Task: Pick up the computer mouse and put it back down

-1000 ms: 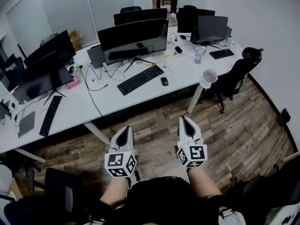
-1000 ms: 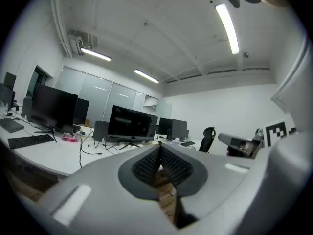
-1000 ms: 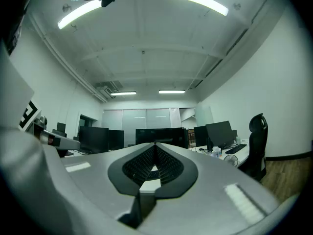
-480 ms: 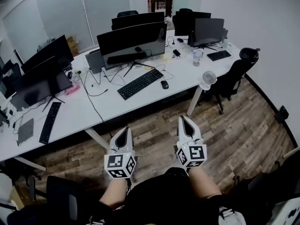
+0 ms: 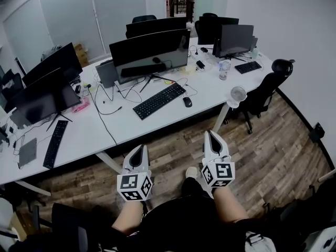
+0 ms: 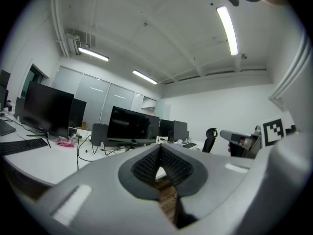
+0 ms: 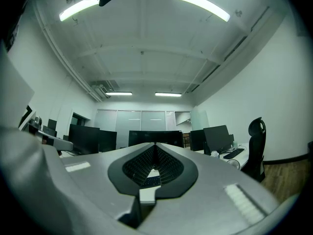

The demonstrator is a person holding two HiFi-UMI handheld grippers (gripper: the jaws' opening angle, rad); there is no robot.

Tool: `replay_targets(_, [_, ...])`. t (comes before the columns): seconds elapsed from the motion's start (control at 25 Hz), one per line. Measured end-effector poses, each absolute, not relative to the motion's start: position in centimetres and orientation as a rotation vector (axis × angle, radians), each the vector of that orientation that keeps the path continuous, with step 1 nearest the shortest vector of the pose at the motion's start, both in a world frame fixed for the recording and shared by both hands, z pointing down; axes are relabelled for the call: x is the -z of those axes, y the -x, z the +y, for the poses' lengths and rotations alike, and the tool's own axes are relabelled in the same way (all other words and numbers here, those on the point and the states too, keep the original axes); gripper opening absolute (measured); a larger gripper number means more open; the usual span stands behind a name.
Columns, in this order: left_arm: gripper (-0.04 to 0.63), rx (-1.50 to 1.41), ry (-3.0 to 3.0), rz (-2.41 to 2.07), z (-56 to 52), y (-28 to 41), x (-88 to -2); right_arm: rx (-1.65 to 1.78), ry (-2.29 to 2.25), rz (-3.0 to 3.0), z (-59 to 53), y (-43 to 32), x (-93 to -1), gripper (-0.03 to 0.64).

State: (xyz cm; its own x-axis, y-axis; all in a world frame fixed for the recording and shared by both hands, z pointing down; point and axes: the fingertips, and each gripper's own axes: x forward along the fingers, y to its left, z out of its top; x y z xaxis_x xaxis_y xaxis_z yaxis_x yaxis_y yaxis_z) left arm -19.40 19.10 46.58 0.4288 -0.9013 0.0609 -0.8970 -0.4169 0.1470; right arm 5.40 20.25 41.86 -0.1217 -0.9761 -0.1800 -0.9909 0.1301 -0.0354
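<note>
**While the mouse sits on the desk, both grippers hang shut and empty**

Though the task concerns the mouse, neither tool is near it. It lies flat on the white desk, just beside the right end of a black keyboard and in front of a wide dark monitor. Nothing touches it.

The left gripper and the right gripper are held out side by side over the wood floor, short of the desk's near edge and well apart from the mouse. Both point toward the desk. Each carries its marker cube at the rear, the left cube and the right cube, with a bare forearm behind it.

In the left gripper view the two jaws meet at the tips, with nothing between the ribbed pads; only floor and the desk edge show through the hollow behind them. The right gripper view shows the same: jaws closed together to a point, pads empty, a slice of desk and keyboard visible through the hollow.

At the right end of the desk a small white fan is fixed at the edge, and a black chair stands beside it. More dark monitors line the desk farther left and behind.
</note>
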Motion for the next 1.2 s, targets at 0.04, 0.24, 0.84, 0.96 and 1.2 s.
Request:
replay_targets(0.04, [0.054,0.042,-2.519,-1.6,18.2,19.1,-46.7,-0.14,1.966,2.235,19.4,-5.7,-41.9,-0.002])
replay_targets(0.24, [0.054,0.038,-2.517,-1.605,13.5,17.5,-47.6,-0.138,1.943,2.251,14.0,-6.7,-42.9,-0.002])
replay_targets(0.84, [0.054,-0.053,-2.435,-1.647,-6.4,10.0,-47.6,0.008,1.906,2.328,-8.4,-14.3,-44.0,-0.002])
replay_targets(0.96, [0.054,-0.067,-2.414,-1.659,-10.0,8.7,-47.7,0.036,1.883,2.363,-12.2,-15.2,-44.7,-0.002])
replay_targets(1.2, [0.054,-0.083,-2.367,-1.727,-15.0,7.4,-48.1,0.076,1.838,2.424,-18.2,-16.6,-45.9,-0.002])
